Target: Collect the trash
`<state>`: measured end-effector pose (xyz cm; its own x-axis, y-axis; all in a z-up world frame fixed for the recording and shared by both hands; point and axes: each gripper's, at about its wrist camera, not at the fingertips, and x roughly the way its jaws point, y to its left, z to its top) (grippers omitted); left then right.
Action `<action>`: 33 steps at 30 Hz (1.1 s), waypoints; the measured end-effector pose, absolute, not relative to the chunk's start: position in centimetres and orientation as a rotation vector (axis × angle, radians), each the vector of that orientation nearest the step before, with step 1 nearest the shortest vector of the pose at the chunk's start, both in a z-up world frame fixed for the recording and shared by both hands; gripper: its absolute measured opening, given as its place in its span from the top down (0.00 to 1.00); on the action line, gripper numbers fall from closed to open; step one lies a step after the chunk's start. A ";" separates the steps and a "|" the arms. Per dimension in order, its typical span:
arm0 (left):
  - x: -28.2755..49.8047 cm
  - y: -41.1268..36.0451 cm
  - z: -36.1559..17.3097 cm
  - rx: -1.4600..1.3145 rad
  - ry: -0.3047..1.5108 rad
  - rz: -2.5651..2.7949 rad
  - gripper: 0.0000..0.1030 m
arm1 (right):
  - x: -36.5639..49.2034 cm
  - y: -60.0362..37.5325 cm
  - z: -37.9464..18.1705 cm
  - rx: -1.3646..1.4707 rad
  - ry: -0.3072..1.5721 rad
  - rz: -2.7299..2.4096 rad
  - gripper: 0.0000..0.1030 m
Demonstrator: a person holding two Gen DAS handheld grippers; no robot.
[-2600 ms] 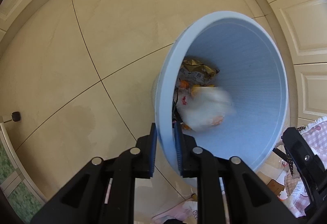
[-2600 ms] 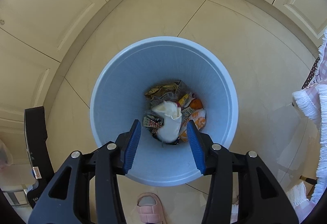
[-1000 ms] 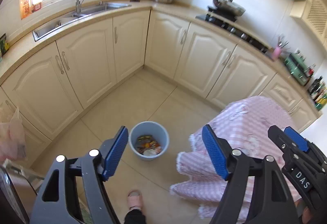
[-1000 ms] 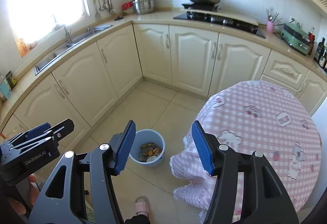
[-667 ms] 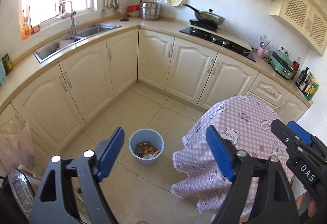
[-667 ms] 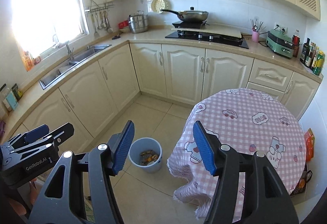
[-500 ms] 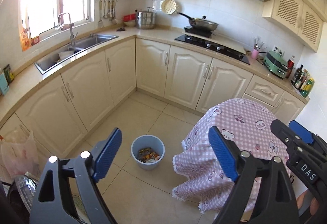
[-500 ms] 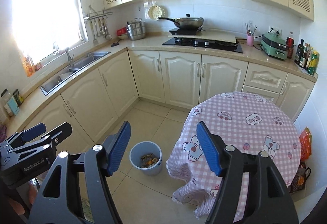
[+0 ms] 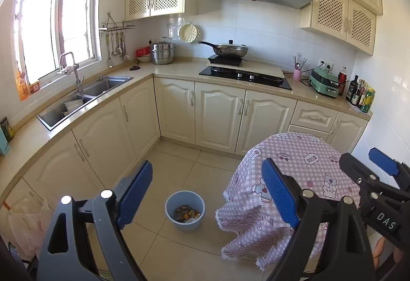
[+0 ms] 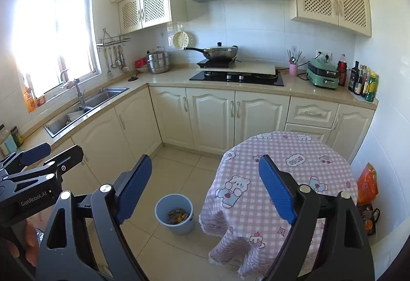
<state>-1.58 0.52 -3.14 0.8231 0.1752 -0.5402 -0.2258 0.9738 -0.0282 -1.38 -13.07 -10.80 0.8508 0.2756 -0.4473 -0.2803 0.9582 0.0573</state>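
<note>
A light blue trash bin [image 9: 185, 210] [image 10: 174, 214] stands on the tiled floor beside the round table, with wrappers [image 9: 187, 213] lying at its bottom. My left gripper [image 9: 206, 186] is held high above the floor, far from the bin, open with nothing between its blue pads. My right gripper [image 10: 205, 182] hangs just as high and its jaws are still opening, empty. Each gripper shows at the edge of the other's view: the right gripper [image 9: 379, 193] and the left gripper [image 10: 38, 165].
A round table with a pink checked cloth [image 9: 294, 178] [image 10: 282, 178] stands right of the bin. Cream cabinets, a sink [image 9: 84, 99] and a hob [image 9: 243, 74] line the walls. An orange bag [image 10: 367, 183] sits by the right wall. A thin plastic bag [image 9: 25, 219] hangs at the left.
Both grippers rose and drew back from the bin, which now looks small on the floor. They let go of the bin and the trash, then their jaws spread wider.
</note>
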 end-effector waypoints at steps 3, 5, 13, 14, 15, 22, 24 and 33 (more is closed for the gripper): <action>-1.7 0.2 -2.7 -0.062 0.549 0.217 0.17 | -1.9 -13.5 -10.4 -0.006 0.454 0.286 0.19; -1.9 -0.2 -2.6 -0.047 0.542 0.221 0.16 | -2.1 -13.7 -10.3 -0.008 0.443 0.275 0.19; -2.6 -0.9 -2.1 -0.041 0.528 0.216 0.16 | -2.7 -14.2 -10.1 -0.004 0.433 0.266 0.10; -2.6 -1.0 -2.1 -0.040 0.524 0.220 0.16 | -2.7 -14.1 -10.1 -0.007 0.432 0.267 0.10; -2.7 -1.0 -2.0 -0.039 0.521 0.225 0.15 | -2.7 -14.2 -10.1 -0.009 0.432 0.267 0.10; -2.9 -1.1 -1.9 -0.028 0.507 0.236 0.13 | -2.9 -13.7 -10.0 -0.011 0.426 0.281 0.09; -3.0 -1.0 -2.0 -0.030 0.503 0.237 0.13 | -2.8 -13.6 -10.0 -0.009 0.428 0.285 0.09; -2.9 -0.6 -2.1 -0.041 0.502 0.238 0.13 | -2.5 -13.1 -10.1 -0.013 0.444 0.292 0.09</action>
